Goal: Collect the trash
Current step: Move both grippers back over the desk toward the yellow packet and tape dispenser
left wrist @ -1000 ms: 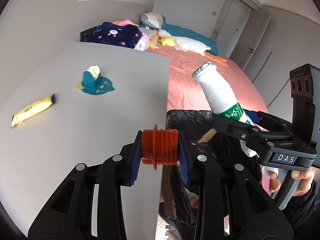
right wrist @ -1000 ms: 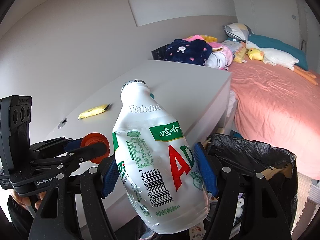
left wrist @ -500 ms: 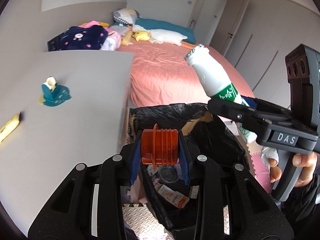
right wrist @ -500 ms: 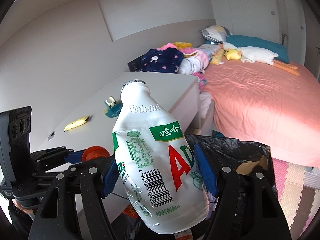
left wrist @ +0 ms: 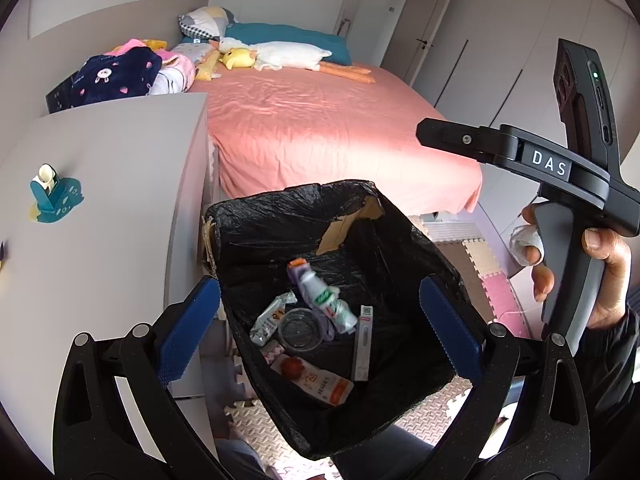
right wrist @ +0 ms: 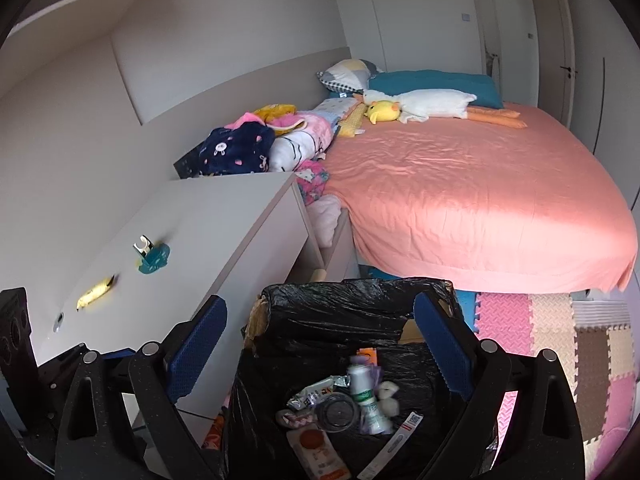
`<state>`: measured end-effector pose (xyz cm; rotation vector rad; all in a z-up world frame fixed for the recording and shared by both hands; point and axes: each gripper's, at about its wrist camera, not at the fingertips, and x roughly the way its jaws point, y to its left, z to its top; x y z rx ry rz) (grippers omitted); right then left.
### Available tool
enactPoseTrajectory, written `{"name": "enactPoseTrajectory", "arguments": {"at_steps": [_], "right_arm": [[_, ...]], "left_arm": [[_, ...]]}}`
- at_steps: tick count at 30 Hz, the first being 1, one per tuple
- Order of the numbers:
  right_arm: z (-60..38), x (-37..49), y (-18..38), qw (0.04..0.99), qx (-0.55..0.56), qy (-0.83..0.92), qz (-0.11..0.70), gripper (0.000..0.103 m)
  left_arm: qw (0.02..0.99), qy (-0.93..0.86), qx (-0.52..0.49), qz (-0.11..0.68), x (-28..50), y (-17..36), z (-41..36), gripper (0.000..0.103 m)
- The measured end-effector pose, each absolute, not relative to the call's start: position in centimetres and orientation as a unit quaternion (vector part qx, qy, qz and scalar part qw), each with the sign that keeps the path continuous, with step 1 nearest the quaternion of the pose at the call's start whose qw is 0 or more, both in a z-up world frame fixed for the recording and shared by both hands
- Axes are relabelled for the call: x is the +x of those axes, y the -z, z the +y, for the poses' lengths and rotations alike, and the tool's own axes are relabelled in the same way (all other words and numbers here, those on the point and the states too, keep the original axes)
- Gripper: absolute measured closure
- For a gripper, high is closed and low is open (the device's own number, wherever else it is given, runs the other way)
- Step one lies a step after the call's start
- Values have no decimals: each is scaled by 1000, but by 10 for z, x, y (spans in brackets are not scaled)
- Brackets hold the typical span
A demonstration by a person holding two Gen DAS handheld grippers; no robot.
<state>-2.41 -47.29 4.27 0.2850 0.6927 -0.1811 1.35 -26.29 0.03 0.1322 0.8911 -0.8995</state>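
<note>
Both tongs hang over the black-lined trash bin (left wrist: 248, 216) with nothing between their blue pads. The left gripper (left wrist: 316, 328) has its jaws spread wide, having just been opening, and the gap between its pads (left wrist: 188, 328) frames the inside of the bin. The right gripper (right wrist: 320, 354) also stands wide, its jaws having just opened further, and it too looks straight down into the bag.

Below and between the left tongs' fingers lies the white bottle (left wrist: 326, 302) with the green label, tilted on its side on the heap, well apart from either pad. The orange cap (left wrist: 291, 366) rests lower in the pile, nearer the left finger, on a flat white and orange packet (left wrist: 320, 386). A clear round lid (left wrist: 298, 328), a crumpled wrapper (left wrist: 270, 318) and a long thin white box (left wrist: 363, 342) lie around them.

Off to the left of both tongs, still on the grey cabinet top (right wrist: 208, 232), sit a yellow wrapper (right wrist: 95, 292) and a small teal holder (right wrist: 152, 258), well apart from the bin. Beyond the tongs stretches a bed with a pink sheet (right wrist: 460, 200). To the right of the left tongs, a hand (left wrist: 592, 280) grips the handle of the other tool.
</note>
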Motion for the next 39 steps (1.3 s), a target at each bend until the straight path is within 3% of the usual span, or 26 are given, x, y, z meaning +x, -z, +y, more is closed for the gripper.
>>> {"name": "enactPoseTrajectory", "arguments": {"at_steps": [39], "right_arm": [[-349,48,-9,918,103,-35,381,9]], "left_arm": [[856,328,16,399,56,16,-136,6]]}}
